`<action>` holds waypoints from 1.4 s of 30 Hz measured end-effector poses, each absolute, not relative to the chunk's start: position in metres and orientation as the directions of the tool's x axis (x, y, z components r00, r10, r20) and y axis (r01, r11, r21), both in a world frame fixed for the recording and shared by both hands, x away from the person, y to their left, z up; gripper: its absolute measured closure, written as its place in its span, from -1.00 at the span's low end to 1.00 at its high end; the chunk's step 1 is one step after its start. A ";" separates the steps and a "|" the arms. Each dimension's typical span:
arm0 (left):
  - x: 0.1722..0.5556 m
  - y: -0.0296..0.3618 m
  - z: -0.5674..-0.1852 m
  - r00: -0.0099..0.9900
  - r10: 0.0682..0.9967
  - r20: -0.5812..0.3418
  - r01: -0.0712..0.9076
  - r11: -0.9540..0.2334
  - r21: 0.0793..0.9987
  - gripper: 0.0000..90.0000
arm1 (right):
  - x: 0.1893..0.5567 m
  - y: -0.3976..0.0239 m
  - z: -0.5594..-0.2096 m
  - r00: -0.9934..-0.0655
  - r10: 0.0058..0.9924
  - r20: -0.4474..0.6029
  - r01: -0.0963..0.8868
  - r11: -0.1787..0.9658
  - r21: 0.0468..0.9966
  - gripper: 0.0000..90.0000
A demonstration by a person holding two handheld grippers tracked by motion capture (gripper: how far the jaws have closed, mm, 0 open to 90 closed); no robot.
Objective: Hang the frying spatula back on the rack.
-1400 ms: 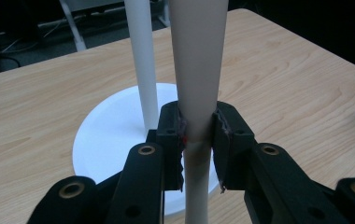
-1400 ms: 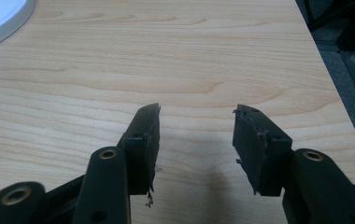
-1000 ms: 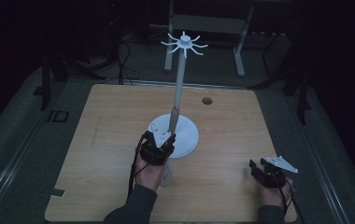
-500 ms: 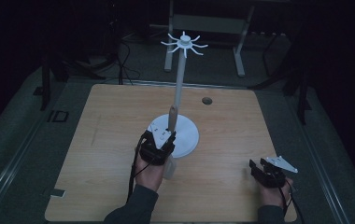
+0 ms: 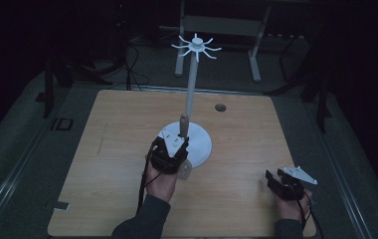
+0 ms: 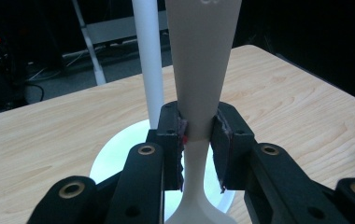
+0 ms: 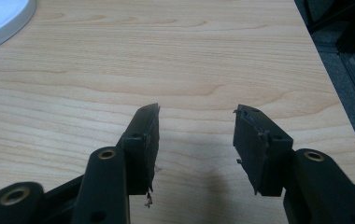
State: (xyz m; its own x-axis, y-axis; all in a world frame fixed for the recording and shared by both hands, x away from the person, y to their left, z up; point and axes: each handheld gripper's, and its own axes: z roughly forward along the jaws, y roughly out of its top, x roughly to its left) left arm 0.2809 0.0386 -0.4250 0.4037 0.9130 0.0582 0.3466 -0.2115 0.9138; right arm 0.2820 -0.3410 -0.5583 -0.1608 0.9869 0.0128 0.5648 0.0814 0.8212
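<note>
The left hand-held gripper (image 6: 198, 133) clamps a pale utensil (image 6: 199, 70) upright beside the stand's pole (image 5: 192, 89), not yet hung; the right hand-held gripper (image 7: 196, 135) rests released near the desk's right edge.

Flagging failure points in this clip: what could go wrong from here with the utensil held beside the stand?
The left gripper pinches the pale utensil only at its narrow neck, so it could pivot or slip. The utensil stands close to the stand's pole; a swing might knock the stand. The right gripper rests open, far off, unable to steady anything.
</note>
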 end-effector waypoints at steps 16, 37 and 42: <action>0.285 0.035 -0.407 0.399 0.914 0.071 0.304 -0.204 0.931 0.65 | 0.282 -0.341 -0.558 -0.161 0.987 0.012 0.567 0.082 0.820 0.12; 0.292 0.029 -0.382 0.383 0.920 0.082 0.256 -0.191 0.948 0.65 | 0.282 -0.342 -0.558 -0.161 0.987 0.012 0.563 0.082 0.822 0.12; 0.293 0.026 -0.375 0.370 0.924 0.094 0.232 -0.190 0.954 0.65 | 0.282 -0.342 -0.558 -0.161 0.987 0.010 0.563 0.083 0.822 0.12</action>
State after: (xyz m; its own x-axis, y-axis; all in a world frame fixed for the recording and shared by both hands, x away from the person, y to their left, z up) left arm 0.2934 0.0258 -0.3755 0.3702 0.9242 0.0939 0.2321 -0.1899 0.9540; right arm 0.2820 -0.3416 -0.5581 -0.1607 0.9869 0.0104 0.5629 0.0830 0.8223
